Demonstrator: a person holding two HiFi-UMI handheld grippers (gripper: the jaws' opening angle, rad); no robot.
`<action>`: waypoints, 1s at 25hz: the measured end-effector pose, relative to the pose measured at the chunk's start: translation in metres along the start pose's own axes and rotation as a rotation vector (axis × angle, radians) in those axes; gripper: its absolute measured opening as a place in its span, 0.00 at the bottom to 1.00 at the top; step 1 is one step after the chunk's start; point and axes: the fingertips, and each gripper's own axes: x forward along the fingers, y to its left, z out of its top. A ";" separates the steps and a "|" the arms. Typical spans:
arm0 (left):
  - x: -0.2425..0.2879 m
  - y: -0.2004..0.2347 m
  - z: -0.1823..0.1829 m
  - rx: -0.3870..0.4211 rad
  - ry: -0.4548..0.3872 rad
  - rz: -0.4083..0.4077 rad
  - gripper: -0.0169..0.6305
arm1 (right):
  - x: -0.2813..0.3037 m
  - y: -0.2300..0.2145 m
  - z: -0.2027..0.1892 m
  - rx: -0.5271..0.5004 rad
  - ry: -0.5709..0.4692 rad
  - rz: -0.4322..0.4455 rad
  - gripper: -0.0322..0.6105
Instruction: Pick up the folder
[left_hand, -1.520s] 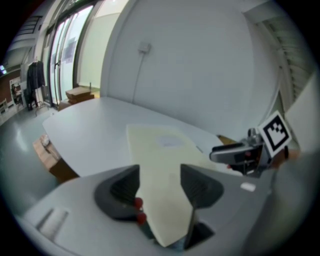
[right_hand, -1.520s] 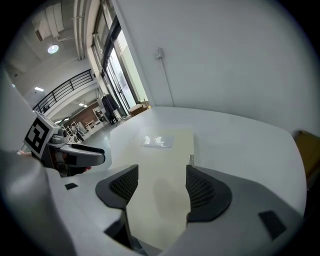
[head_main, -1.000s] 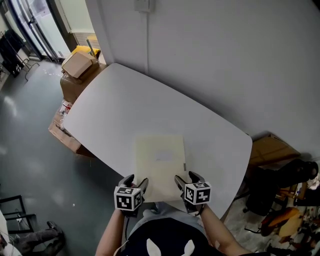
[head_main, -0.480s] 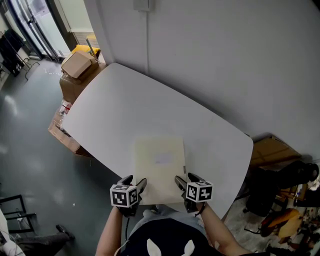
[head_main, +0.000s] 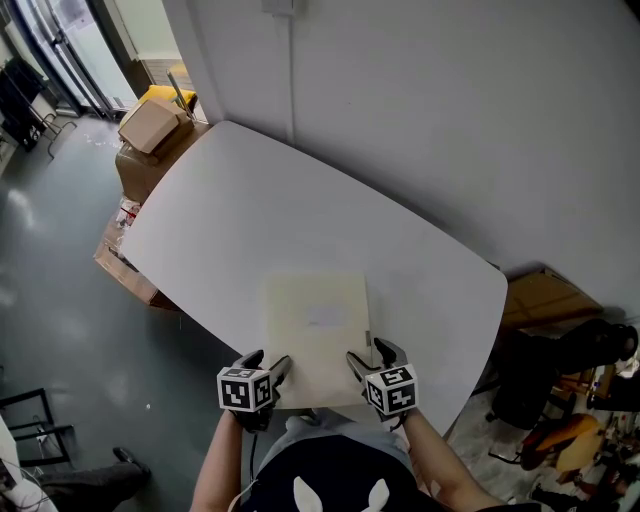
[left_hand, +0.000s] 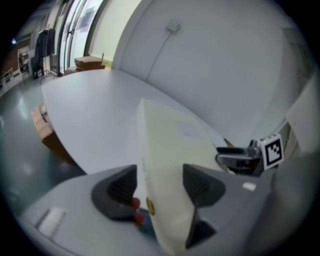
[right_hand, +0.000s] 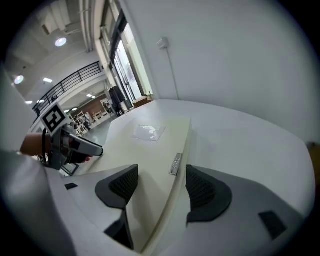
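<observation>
A cream folder (head_main: 315, 325) lies flat on the white table (head_main: 300, 215), close to the near edge, with a small metal clip (head_main: 369, 337) on its right side. My left gripper (head_main: 268, 362) is at the folder's near left corner. In the left gripper view the folder (left_hand: 170, 145) edge runs between the left gripper's (left_hand: 160, 182) wide-apart jaws, which do not press on it. My right gripper (head_main: 372, 355) is at the near right corner. There the folder (right_hand: 145, 150) edge with the clip (right_hand: 176, 163) sits between the right gripper's (right_hand: 162, 182) open jaws.
Cardboard boxes (head_main: 150, 125) stand on the floor past the table's far left end. Another box (head_main: 540, 300) and dark clutter (head_main: 560, 370) sit to the right. A grey wall runs close behind the table. The person's body is at the near edge.
The left gripper has sunk a little at the folder's near left corner. The right gripper has rolled slightly in place. The folder has not moved.
</observation>
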 end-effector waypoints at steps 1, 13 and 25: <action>0.001 0.001 0.000 -0.002 0.002 -0.001 0.45 | 0.001 0.000 0.000 -0.020 0.000 -0.001 0.47; 0.008 0.006 -0.005 -0.044 0.043 -0.038 0.50 | 0.008 -0.005 -0.012 0.229 0.028 0.099 0.47; 0.014 0.008 -0.008 -0.108 0.088 -0.131 0.50 | 0.014 -0.005 -0.016 0.359 0.074 0.220 0.47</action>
